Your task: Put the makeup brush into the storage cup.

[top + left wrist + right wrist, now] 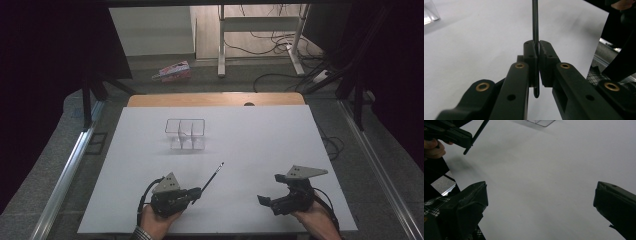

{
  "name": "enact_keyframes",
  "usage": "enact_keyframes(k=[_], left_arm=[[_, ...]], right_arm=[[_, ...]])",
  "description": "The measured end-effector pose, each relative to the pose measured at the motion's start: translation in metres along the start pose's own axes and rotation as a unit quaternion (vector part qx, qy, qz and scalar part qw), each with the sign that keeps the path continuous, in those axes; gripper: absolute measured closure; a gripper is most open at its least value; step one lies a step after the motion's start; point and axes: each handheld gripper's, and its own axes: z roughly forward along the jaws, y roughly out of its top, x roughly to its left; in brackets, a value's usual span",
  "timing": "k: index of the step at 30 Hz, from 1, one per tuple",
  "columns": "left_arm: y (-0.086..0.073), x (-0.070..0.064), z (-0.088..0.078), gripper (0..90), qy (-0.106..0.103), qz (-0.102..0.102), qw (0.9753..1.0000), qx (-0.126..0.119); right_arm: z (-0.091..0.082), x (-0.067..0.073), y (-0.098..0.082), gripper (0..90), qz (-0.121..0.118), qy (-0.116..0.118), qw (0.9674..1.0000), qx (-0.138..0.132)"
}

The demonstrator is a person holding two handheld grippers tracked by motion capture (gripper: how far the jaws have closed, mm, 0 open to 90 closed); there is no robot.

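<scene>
Pen carriage toward the clear box: judged to be the step in hand, with insertion not yet done.

White sheet: spread under every item, extending well beyond the clear box on all sides.

Clear box: transparent, divided into three upright compartments side by side, all apparently vacant.

Right gripper: held on the near side of the clear box and off to its right, well apart from it. Jaws spread wide with nothing between them, as confirmed in the right gripper view. Appears idle.

Left gripper: held on the near side of the clear box, well apart from it. Jaws pinched tight on the rear end of the pen, with a short rounded tail protruding behind the pads.

Next move, as judged:
- Advance the left gripper toward the clear box.
- Raise the point above the rim of the clear box.
- Tilt the shaft toward upright and align it over one compartment.
- Lower, then release.
- Maintain firm pressure throughout, since a thin round shaft is likely to pivot between flat pads.

Pen: thin, black and straight, with a slightly paler tip. Angled away from the left gripper toward the near right corner of the clear box, stopping well short of it. Probably lifted off the sheet, judging by the shadow below it in the right gripper view.
</scene>
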Motion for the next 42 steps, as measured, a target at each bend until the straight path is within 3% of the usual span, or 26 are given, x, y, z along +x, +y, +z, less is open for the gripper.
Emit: enact_keyframes(k=[4,6,16,22,30,35,37,42], left_arm=[[0.000,-0.002,0.000,85.7,-0.005,-0.003,0.9999,-0.011],[0.001,-0.003,0.000,85.7,-0.004,-0.002,0.9999,-0.015],[0.002,-0.007,-0.001,85.7,-0.013,0.002,0.9993,-0.035],[0.002,-0.008,0.000,85.7,-0.017,0.001,0.9989,-0.043],[0.002,-0.010,0.001,85.7,-0.016,0.001,0.9986,-0.051],[0.003,-0.011,0.000,85.7,-0.017,0.003,0.9984,-0.053],[0.003,-0.011,0.000,85.7,-0.017,0.003,0.9984,-0.054],[0.003,-0.012,0.001,85.7,-0.017,0.006,0.9984,-0.054]], right_arm=[[0.007,0.006,0.006,0.0,0.011,0.027,0.9996,-0.001],[0.012,0.009,0.011,0.0,0.021,0.052,0.9984,-0.004],[0.032,0.023,0.024,1.7,0.030,0.089,0.9955,-0.009],[0.046,0.028,0.033,7.7,0.048,0.118,0.9917,-0.019],[0.063,0.033,0.044,24.6,0.065,0.147,0.9867,-0.026],[0.073,0.037,0.050,38.3,0.070,0.171,0.9825,-0.019],[0.078,0.039,0.053,47.6,0.075,0.190,0.9788,-0.019],[0.083,0.041,0.056,59.4,0.082,0.204,0.9751,-0.027]])
